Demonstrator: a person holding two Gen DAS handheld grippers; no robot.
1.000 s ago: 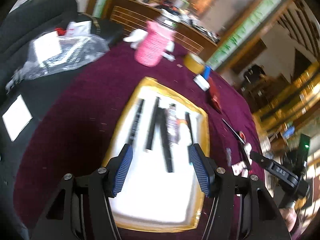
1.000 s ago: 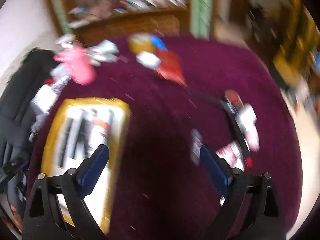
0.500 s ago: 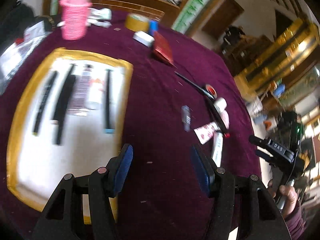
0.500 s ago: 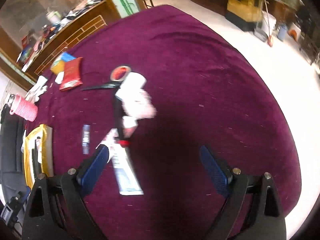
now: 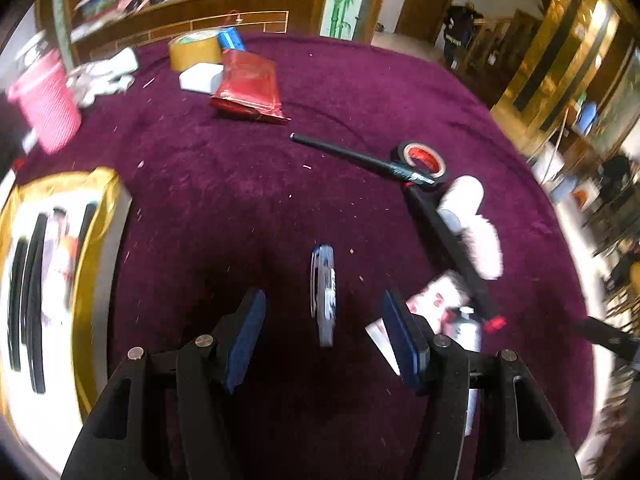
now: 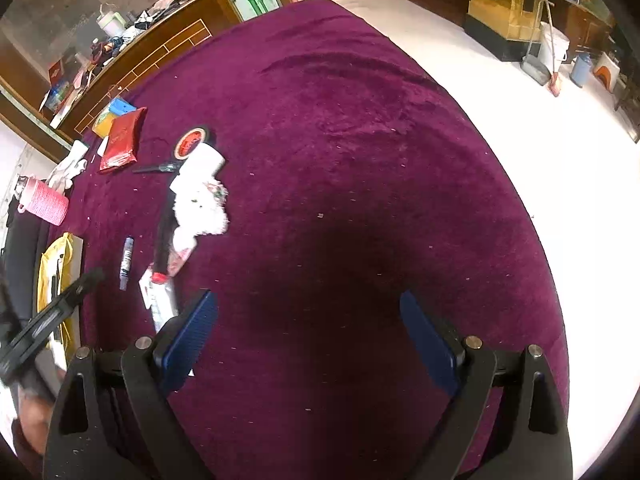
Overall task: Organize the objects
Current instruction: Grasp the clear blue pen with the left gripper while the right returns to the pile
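Small blue-and-white tube (image 5: 323,294): flat on the maroon tabletop (image 5: 224,208), lengthwise between the 2 blue pads of the left gripper (image 5: 325,338), untouched; gripper partly open, holding nothing
White-and-gold tray (image 5: 82,276): left of it, holding several dark pens
Black tape roll (image 5: 423,158), black pen (image 5: 360,158), white packets: to the right
Right gripper (image 6: 310,338): wide open, empty, over bare cloth

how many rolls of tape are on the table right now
2: a yellow-brown tape roll at the far edge beside the blue box, and a black tape roll by the black pen.
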